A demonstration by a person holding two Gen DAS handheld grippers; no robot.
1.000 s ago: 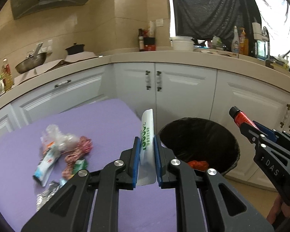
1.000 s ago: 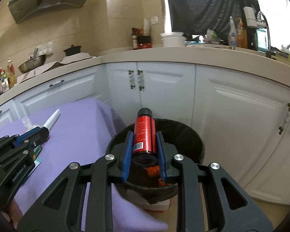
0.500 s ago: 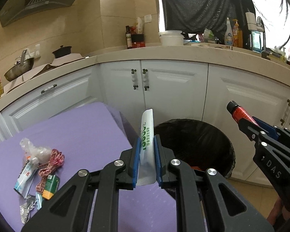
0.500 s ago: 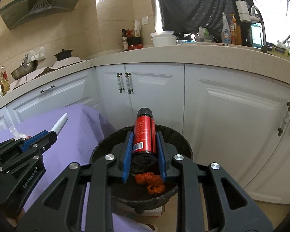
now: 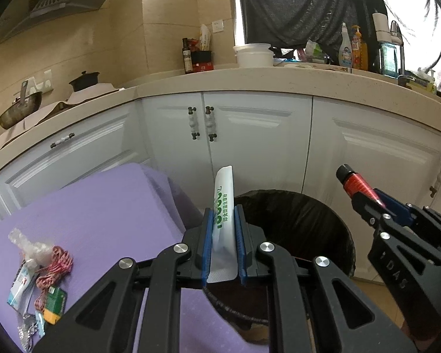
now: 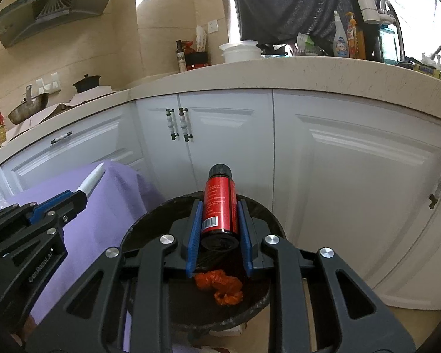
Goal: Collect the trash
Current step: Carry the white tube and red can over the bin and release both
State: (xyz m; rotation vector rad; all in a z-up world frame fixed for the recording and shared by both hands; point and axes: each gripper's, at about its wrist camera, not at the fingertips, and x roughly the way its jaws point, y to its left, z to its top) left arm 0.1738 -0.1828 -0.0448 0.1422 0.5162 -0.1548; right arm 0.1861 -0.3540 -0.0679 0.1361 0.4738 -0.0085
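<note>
My left gripper point(image 5: 223, 244) is shut on a white tube with green print point(image 5: 222, 206) and holds it over the near rim of the black-lined trash bin point(image 5: 302, 214). My right gripper point(image 6: 219, 232) is shut on a red bottle with a black cap point(image 6: 219, 203) above the same bin point(image 6: 150, 226), where orange trash point(image 6: 220, 285) lies. The right gripper and bottle point(image 5: 352, 181) also show at the right of the left wrist view. The left gripper with the tube tip point(image 6: 92, 179) shows at the left of the right wrist view.
A purple-covered table point(image 5: 103, 206) stands left of the bin, with a pile of trash at its left: clear plastic point(image 5: 29, 247), red-white string point(image 5: 56, 267) and small packets point(image 5: 53, 306). White cabinets point(image 5: 250, 138) and a cluttered counter point(image 5: 279, 79) stand behind.
Both grippers have moved right and forward toward the bin, which now lies under them. The trash pile has slid toward the left edge of the left wrist view. Both grips are unchanged.
</note>
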